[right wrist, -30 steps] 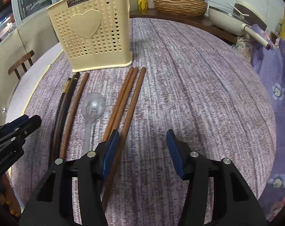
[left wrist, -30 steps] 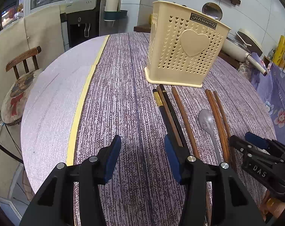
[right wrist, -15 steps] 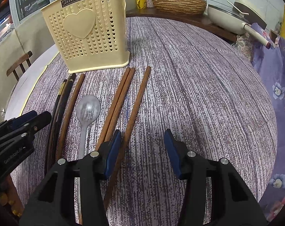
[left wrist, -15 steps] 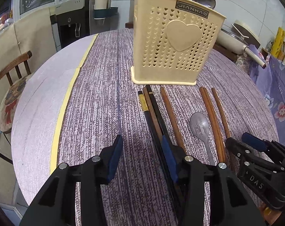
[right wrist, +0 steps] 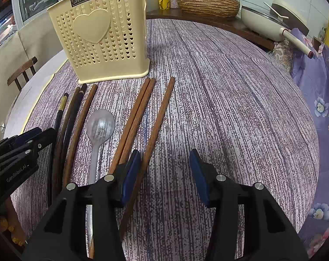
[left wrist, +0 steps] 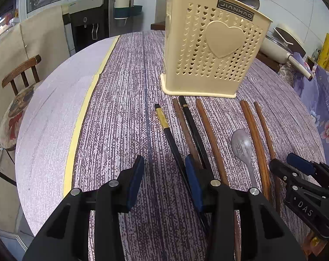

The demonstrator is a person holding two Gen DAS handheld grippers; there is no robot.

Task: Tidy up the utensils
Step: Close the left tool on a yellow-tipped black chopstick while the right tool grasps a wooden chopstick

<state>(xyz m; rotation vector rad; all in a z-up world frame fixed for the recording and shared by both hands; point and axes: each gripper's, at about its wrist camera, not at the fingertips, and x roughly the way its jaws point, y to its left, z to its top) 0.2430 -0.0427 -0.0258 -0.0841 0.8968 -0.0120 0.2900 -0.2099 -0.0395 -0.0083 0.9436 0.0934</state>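
Two spread grippers low over a table (left wrist: 121, 113) of loose utensils

The cream holder (left wrist: 210, 52) stands upright behind the row of chopsticks (right wrist: 140, 113) and a spoon (right wrist: 99, 128). The left gripper (left wrist: 164, 180) hovers with jaws apart at the black chopstick (left wrist: 171, 137); the right gripper (right wrist: 164, 174), jaws apart, sits level beside the rightmost brown chopstick (right wrist: 158, 128).

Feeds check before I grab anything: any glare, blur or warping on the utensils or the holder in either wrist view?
Left wrist view: sharp, no motion blur; fisheye bends the table edge and leans the holder; spoon shows only soft sheen. Right wrist view: equally sharp; spoon bowl catches mild glare, chopsticks matte and clear; black corners vignette both frames.
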